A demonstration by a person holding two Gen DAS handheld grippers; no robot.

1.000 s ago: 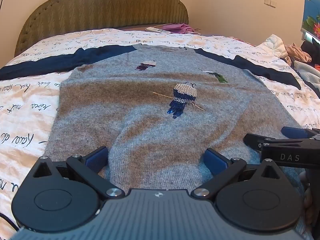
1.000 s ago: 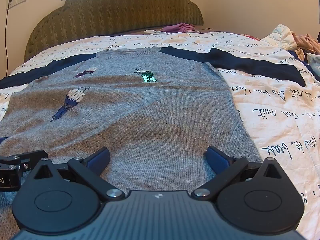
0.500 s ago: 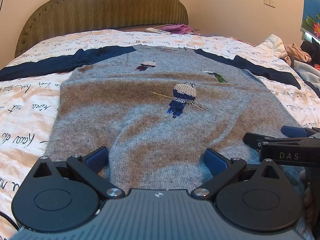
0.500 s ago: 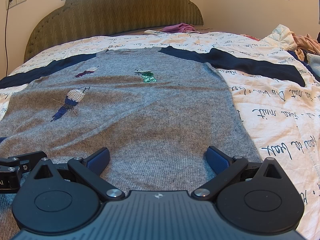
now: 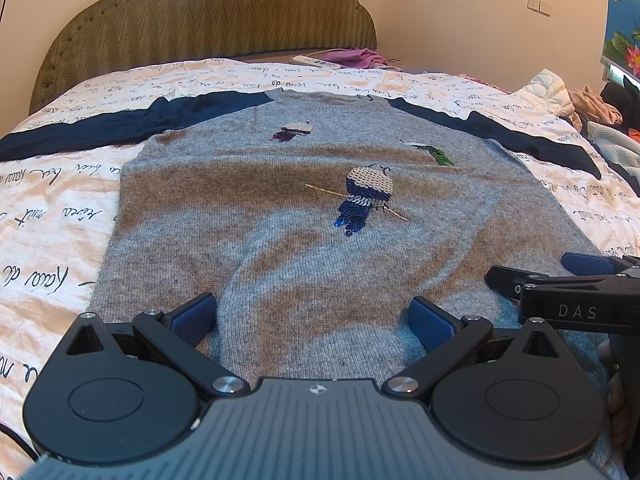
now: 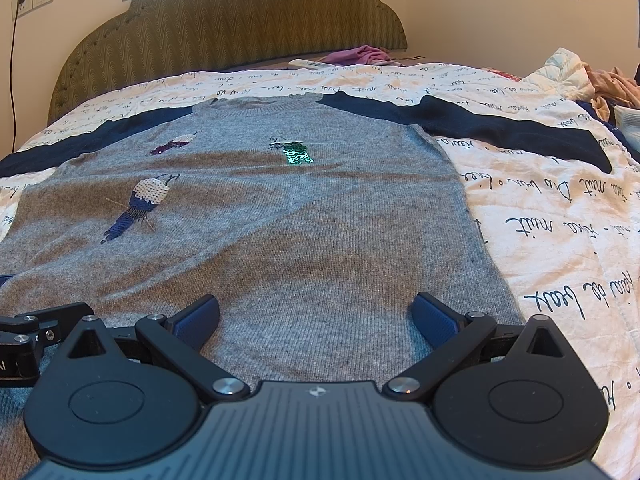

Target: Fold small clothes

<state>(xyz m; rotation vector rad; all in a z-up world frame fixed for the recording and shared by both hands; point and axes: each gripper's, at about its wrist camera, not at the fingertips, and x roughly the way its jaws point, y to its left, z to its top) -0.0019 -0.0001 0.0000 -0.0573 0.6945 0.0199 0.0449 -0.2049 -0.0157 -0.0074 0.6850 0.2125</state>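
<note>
A grey knit sweater (image 5: 256, 240) with navy sleeves and sequin birds lies spread face up on the bed, neck toward the headboard. It fills the right wrist view (image 6: 320, 240) too. My left gripper (image 5: 314, 318) is open over the sweater's bottom hem, left of centre. My right gripper (image 6: 316, 316) is open over the hem nearer the sweater's right edge. The right gripper (image 5: 568, 280) shows at the right in the left wrist view. The left gripper's fingers (image 6: 44, 320) show at the left in the right wrist view.
The bed has a white quilt with black script (image 6: 560, 240) and a green padded headboard (image 5: 208, 20). A pile of clothes (image 5: 592, 108) lies at the right edge. A purple garment (image 6: 360, 56) and a white remote (image 5: 316, 62) lie near the headboard.
</note>
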